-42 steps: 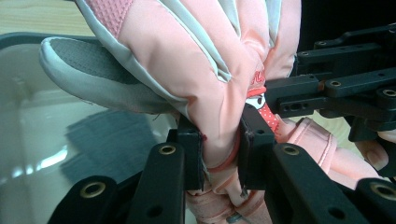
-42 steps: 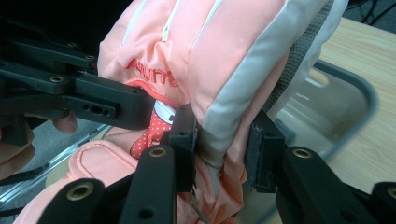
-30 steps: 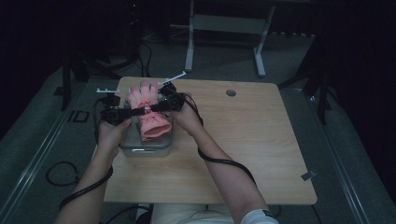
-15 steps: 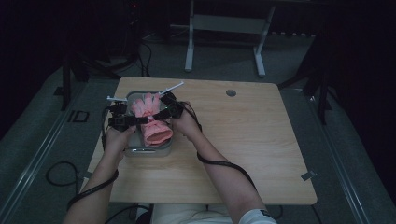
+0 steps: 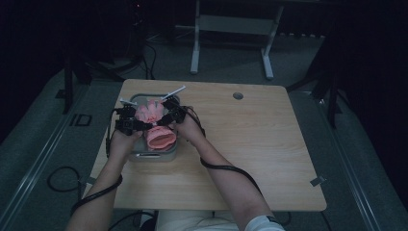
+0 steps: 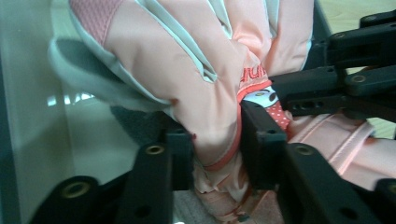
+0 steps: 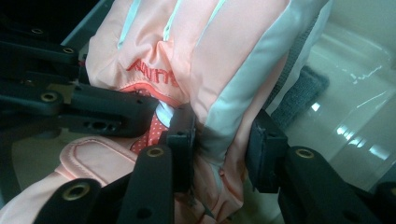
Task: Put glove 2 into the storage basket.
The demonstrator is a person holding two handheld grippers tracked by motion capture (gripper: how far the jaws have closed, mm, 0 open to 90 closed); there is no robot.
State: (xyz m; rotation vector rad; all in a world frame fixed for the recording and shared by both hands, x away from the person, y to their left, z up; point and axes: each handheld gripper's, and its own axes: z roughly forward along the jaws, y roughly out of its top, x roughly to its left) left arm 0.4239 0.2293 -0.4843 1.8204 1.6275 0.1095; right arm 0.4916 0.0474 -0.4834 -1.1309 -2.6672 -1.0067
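Observation:
A pink glove [image 5: 154, 124] with pale grey trim hangs between both grippers, low inside a clear plastic container [image 5: 153, 155] on the table's left side. My left gripper [image 5: 136, 126] pinches the glove's one side. In the left gripper view the fabric [image 6: 205, 93] bunches between the jaws of the left gripper [image 6: 217, 149], which have just been opening a little while the pads still touch it. My right gripper [image 5: 166, 120] holds the other side. In the right gripper view the right gripper [image 7: 219, 149] is shut on the grey-edged fabric [image 7: 224, 93]. The two grippers' tips nearly meet.
The container's clear wall [image 6: 28, 116] stands close beside the left gripper, and its glossy floor [image 7: 355, 126] lies under the right one. The wooden table [image 5: 260, 144] stretches to the right, with a small round grommet [image 5: 237, 96]. A metal stand [image 5: 231, 38] stands behind the table.
Both hands have come down together, and the glove has sunk from above the container into it. The glove stays between both pairs of jaws.

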